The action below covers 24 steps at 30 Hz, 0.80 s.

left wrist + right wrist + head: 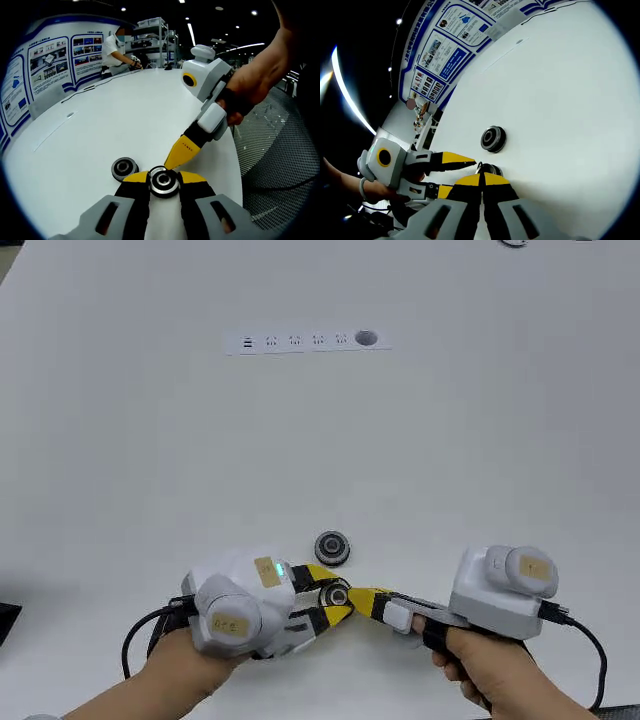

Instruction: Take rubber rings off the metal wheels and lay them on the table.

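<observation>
Left hand-held gripper [164, 178] clamps a metal wheel [164, 183] by its sides, low over the desk [450, 440]. Right hand-held gripper [481, 178] has its jaws pressed together at the wheel's rim (nipping the rubber ring [151, 184]? can't tell). Wheel is likely heavy, stiff and slick. Ring is likely soft and stretchy, so grab its outer edge. Second wheel [332, 547] lies just beyond both tips.
</observation>
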Each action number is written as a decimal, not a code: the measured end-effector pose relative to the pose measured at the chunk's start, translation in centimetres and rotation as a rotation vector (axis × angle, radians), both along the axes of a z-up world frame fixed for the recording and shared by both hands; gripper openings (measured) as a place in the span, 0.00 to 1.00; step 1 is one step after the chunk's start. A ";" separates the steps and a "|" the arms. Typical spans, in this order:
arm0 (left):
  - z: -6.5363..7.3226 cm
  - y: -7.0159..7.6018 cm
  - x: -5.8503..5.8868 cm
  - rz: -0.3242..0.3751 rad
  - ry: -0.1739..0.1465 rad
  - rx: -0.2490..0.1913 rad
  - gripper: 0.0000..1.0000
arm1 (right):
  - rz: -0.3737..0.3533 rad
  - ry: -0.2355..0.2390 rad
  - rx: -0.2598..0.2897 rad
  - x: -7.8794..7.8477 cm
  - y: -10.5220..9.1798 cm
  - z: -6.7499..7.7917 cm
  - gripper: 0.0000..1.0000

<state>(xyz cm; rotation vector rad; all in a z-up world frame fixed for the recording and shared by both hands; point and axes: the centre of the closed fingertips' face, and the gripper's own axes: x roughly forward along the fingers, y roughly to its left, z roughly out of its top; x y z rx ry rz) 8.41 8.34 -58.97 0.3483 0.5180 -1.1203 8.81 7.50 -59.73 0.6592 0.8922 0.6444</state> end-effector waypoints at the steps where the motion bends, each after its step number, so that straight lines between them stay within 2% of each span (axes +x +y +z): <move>1: 0.0 0.0 0.0 0.001 0.001 -0.002 0.24 | 0.001 0.000 0.000 0.0 0.0 0.0 0.02; 7: -0.3 0.6 -0.1 0.020 0.007 0.003 0.34 | 0.008 -0.002 0.007 -0.2 0.3 0.2 0.02; 13: -0.6 0.8 -0.2 0.028 0.010 0.009 0.40 | 0.010 -0.006 0.018 -0.3 0.5 0.6 0.02; 24: -0.9 1.2 -0.4 0.039 0.023 0.013 0.41 | -0.011 -0.018 0.063 -0.6 0.2 2.4 0.02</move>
